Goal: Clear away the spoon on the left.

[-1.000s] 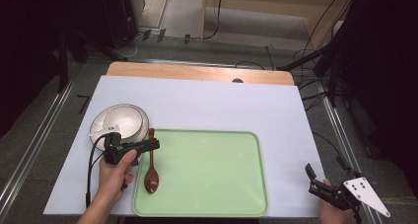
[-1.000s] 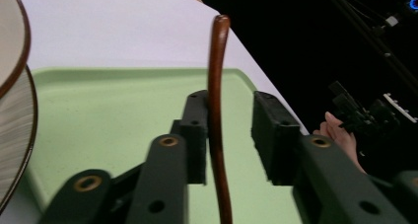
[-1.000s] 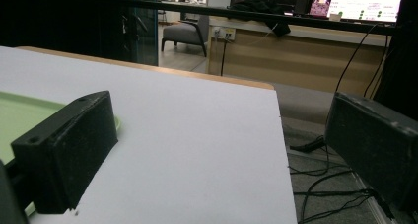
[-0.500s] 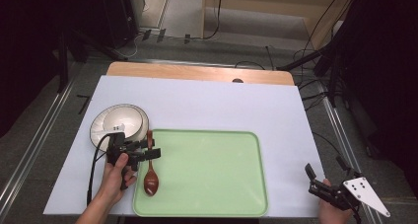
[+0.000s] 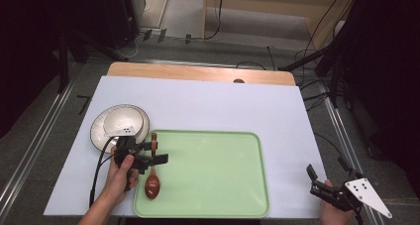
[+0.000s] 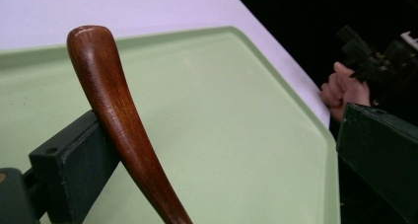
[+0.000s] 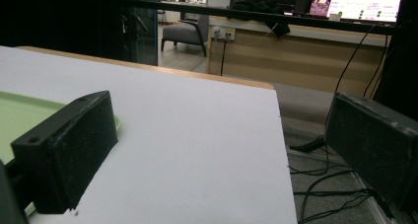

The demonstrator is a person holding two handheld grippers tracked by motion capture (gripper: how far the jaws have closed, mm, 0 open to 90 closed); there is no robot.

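Spoon [image 5: 152,178]: now lying at tray's [image 5: 223,195] left edge, released.
Left gripper [image 5: 154,153]: jaws wide apart, handle against one, unclamped.
Right gripper [image 5: 317,183]: wide open, empty, off tray's right corner.

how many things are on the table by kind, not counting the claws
wooden spoon: 1
green tray: 1
white bowl: 1
plate under the bowl: 1
total: 4
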